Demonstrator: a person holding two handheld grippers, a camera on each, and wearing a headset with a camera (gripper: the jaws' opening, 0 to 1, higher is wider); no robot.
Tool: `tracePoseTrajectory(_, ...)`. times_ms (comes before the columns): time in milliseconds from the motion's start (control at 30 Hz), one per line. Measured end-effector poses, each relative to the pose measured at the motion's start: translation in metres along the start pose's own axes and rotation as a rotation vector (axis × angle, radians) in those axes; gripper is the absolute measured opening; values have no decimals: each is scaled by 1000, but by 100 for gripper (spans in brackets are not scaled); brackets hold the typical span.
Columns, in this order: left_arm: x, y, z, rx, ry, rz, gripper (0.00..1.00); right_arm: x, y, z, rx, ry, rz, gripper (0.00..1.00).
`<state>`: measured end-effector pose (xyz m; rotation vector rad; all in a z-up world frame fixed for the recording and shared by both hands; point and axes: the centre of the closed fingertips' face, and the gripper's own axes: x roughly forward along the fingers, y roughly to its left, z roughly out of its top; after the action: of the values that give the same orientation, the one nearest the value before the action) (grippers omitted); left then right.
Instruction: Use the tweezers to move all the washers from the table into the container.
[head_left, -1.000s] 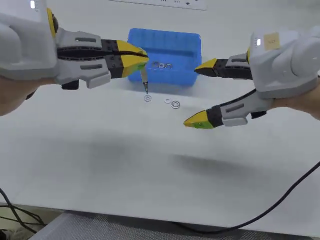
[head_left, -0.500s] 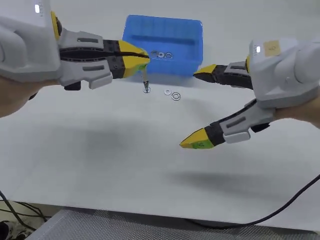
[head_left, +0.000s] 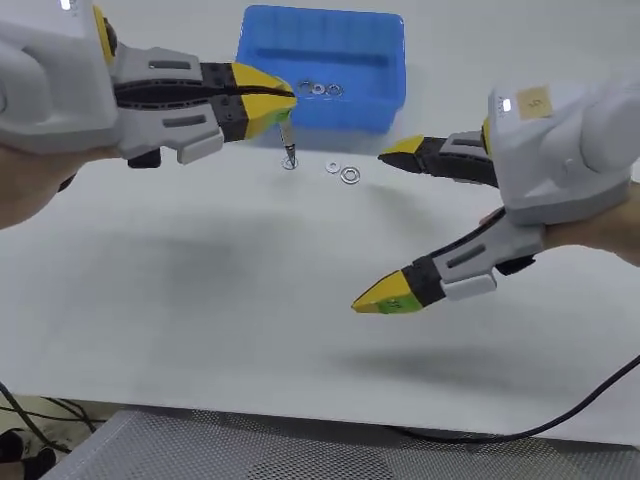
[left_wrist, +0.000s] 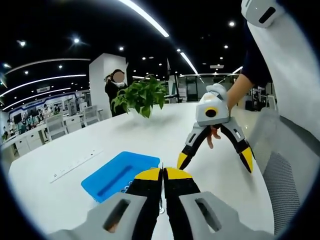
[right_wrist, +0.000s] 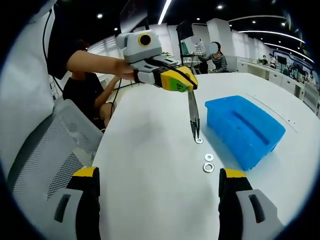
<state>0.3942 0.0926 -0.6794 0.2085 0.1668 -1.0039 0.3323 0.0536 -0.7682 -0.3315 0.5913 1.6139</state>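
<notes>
My left gripper (head_left: 291, 104) is shut on thin metal tweezers (head_left: 287, 140) that point down at the white table. Their tip rests at a small washer (head_left: 290, 164); I cannot tell whether it is pinched. Two more washers (head_left: 333, 167) (head_left: 350, 176) lie just to its right. Behind them stands the blue container (head_left: 370, 60) with several washers (head_left: 318, 89) inside. My right gripper (head_left: 372, 230) hovers open to the right, nearer me, holding nothing. The right gripper view shows the tweezers (right_wrist: 193, 117), the washer (right_wrist: 199, 140) at their tip and the container (right_wrist: 245, 127).
A black cable (head_left: 560, 405) trails over the table's near right edge. A mesh chair (head_left: 250, 450) sits below the front edge. In the left gripper view a potted plant (left_wrist: 142, 97) stands far down the table, with a person behind it.
My right gripper has drawn back toward me, away from the washers, still open. The tweezers' tip stays at the same washer. The head camera has shifted.
</notes>
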Motion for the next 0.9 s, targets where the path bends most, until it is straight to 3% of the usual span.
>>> tracePoseTrajectory(300, 1, 1, -10, 3, 21, 3, 5, -4, -3, 3, 36, -26, -1, 100)
tracePoseTrajectory(467, -3, 2, -12, -16, 10, 11, 5, -3, -2, 3, 47, -29, 0, 99)
tracePoseTrajectory(767, -2, -7, -12, 30, 67, -59, 5, 7, 1, 13, 33, -31, 34, 96)
tracePoseTrajectory(900, 1, -4, -11, 33, 89, -84, 5, 15, -10, 25, -8, -22, 34, 91)
